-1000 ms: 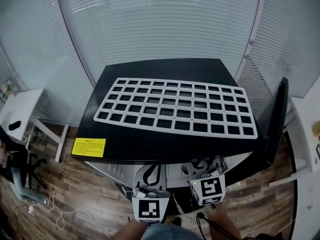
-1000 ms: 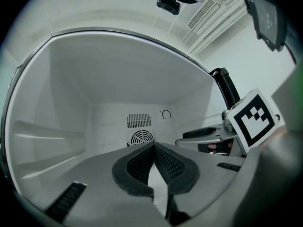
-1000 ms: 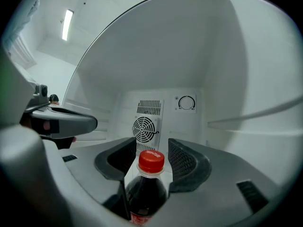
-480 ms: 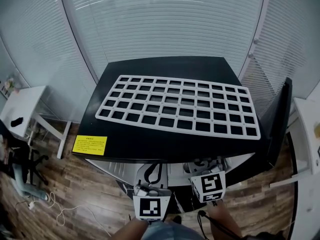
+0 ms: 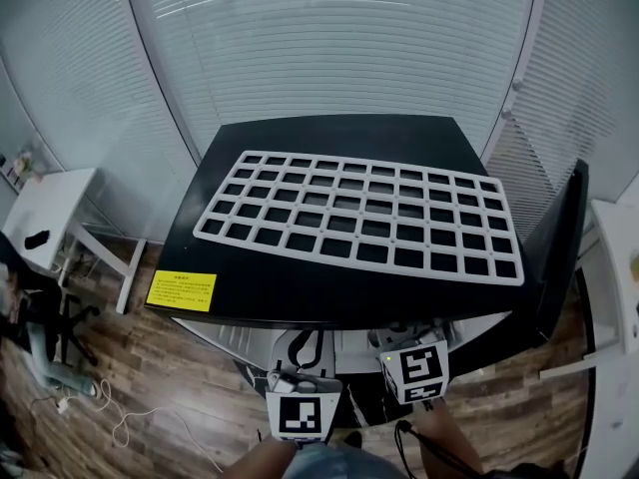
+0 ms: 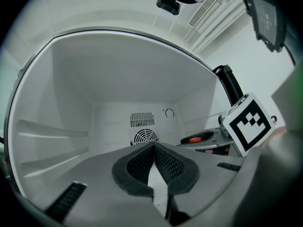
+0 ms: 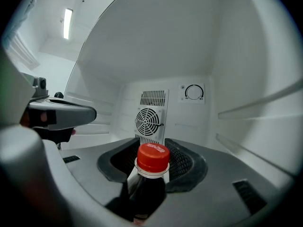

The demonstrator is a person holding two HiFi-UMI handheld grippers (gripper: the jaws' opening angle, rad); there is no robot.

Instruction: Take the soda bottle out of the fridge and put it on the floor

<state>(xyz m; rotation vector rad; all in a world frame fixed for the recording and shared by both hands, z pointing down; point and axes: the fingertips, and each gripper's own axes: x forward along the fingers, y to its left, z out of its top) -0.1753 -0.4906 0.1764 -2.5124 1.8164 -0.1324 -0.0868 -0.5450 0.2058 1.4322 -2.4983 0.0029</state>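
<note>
Black ribbed pads (image 7: 182, 163) of the right hand-held gripper (image 7: 152, 148) flank the soda bottle (image 7: 147, 188) just below its red cap (image 7: 153, 157); the jaws have just been closing and do not press yet. The left hand-held gripper (image 6: 154, 148) is pinched together, empty. The bottle stands inside the fridge (image 7: 227, 79). It is probably full, heavy and slick, so grip under the cap's collar. The side-wall rails (image 7: 255, 108) leave open room straight out.

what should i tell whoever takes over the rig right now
Left gripper: shut, empty, at the mouth of the open white-walled fridge.
Right gripper: jaws have just been closing, with the upright dark soda bottle with red cap between them; no firm grip visible yet.
Done: fridge opened, bottle reached.
Left: finish the grip, lift the bottle out, stand it on the wooden floor.
</note>
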